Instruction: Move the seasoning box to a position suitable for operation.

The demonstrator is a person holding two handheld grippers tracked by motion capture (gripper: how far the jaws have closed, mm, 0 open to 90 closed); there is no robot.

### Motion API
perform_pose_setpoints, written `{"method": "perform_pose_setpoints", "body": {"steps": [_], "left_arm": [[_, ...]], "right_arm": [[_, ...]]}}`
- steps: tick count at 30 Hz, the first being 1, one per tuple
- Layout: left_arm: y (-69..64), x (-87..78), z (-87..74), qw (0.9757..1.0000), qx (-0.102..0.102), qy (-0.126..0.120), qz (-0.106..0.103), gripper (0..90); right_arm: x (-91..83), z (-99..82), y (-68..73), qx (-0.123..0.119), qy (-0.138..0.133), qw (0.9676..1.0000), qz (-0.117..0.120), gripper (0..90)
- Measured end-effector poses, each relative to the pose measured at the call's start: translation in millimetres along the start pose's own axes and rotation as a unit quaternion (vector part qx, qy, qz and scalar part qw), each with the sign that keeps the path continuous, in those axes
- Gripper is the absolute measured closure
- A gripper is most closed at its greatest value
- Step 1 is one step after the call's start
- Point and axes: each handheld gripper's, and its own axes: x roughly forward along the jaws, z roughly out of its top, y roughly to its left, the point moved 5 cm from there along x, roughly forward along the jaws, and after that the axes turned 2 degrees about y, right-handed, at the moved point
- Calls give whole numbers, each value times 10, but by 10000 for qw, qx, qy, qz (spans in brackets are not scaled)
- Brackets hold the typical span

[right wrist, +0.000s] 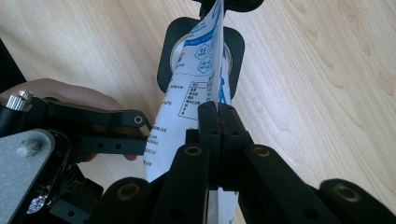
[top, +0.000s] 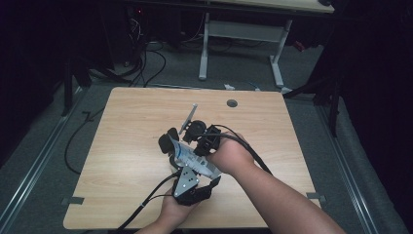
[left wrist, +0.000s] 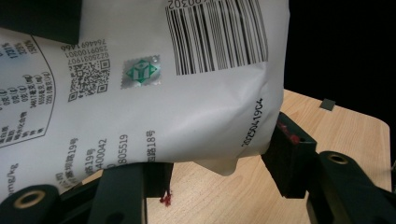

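A white bag [top: 194, 159] with blue print and a barcode is held between both grippers above the middle of the wooden table [top: 126, 122]. My right gripper [right wrist: 217, 119] is shut on the bag's thin seam edge [right wrist: 215, 70]; in the high view this gripper [top: 195, 146] comes in from the right. My left gripper [left wrist: 219, 165] holds the bag's [left wrist: 163, 93] lower body between its pads [left wrist: 280, 144], and it reaches in from the near side under a grey plate [top: 186, 180]. The bag's far end rests over a black rounded-square object [right wrist: 238, 46].
The black object [top: 168, 140] sits on the table just left of the grippers. A round grommet hole [top: 232, 103] lies near the far edge. Tape marks [top: 73, 200] sit at the near corners. Beyond stand another desk's legs [top: 203, 48] and floor cables [top: 146, 63].
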Motion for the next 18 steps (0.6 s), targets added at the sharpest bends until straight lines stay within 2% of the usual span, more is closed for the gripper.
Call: {"method": "perform_pose_setpoints", "body": {"steps": [18], "left_arm": [[12,-13,29,10000,-18,-46,24,490]], "right_arm": [[-16,26,-6,-14,-40,10000,4,900]]}}
